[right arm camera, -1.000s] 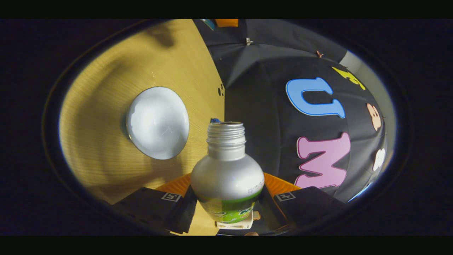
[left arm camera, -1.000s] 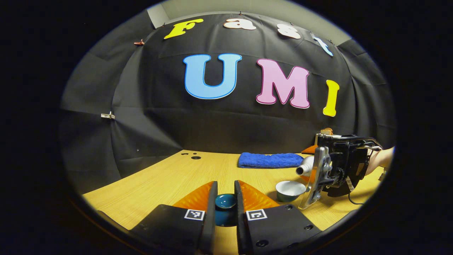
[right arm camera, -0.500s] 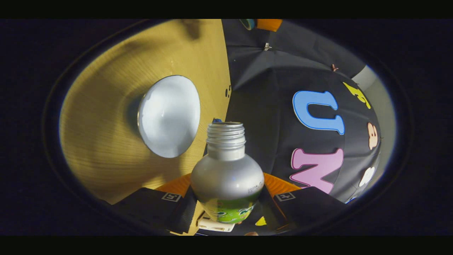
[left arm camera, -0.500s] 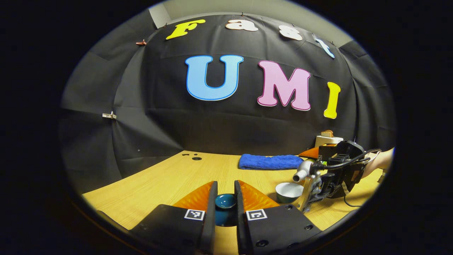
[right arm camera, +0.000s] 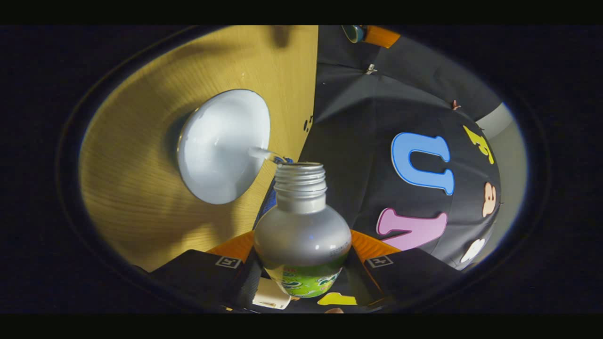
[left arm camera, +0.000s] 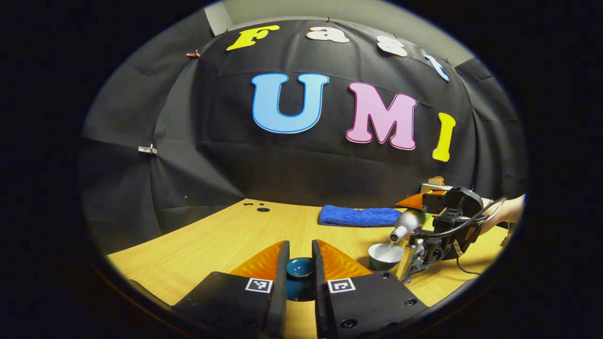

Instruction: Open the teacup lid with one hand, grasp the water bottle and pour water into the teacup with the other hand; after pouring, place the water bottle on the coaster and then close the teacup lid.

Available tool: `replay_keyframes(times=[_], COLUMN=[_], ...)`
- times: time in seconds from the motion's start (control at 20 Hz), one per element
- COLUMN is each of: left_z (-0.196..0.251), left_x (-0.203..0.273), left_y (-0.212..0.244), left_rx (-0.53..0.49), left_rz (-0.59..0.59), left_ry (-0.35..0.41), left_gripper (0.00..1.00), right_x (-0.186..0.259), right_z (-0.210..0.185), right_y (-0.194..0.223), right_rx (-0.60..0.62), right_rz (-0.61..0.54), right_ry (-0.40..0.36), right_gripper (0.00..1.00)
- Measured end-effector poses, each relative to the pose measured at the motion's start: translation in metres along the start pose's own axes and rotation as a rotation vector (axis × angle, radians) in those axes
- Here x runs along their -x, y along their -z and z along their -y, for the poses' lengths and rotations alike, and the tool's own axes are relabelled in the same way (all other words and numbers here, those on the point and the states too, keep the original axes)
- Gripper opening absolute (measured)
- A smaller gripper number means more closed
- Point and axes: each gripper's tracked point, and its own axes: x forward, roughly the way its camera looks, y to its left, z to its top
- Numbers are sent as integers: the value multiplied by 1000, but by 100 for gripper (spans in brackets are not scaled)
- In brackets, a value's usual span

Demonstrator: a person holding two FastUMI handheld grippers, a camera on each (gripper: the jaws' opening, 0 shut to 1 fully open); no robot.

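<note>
While water is leaving the tilted bottle, pour step is running w/ lid held clear.

Left gripper view: left gripper (left arm camera: 299, 273) is clamping the teacup lid (left arm camera: 300, 267) over the table (left arm camera: 212, 240); right gripper (left arm camera: 435, 226) is tipping the water bottle (left arm camera: 404, 225) above the teacup (left arm camera: 385, 255). Right gripper view: fingers are pinching the bottle body (right arm camera: 301, 245), stream (right arm camera: 262, 153) is entering near the cup rim (right arm camera: 224, 146). Risk: more tilt or drift sends water onto the table; wet grip may slip.

Wooden table (left arm camera: 226, 235); teacup (left arm camera: 385, 255); blue towel (left arm camera: 359, 216)
</note>
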Motion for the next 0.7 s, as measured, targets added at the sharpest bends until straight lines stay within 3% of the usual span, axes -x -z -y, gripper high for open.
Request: replay_keyframes(times=[0.4,0.7], left_z=[1,4], left_x=[3,4], left_y=[-4,-7], left_rx=[-4,-7], left_rz=[2,5], left_ry=[-1,0], left_gripper=[28,28], right_x=[-6,-5], right_z=[6,10], right_y=[-3,5], right_rx=[97,128], right_rz=[23,13], right_ry=[17,27], right_gripper=[84,80])
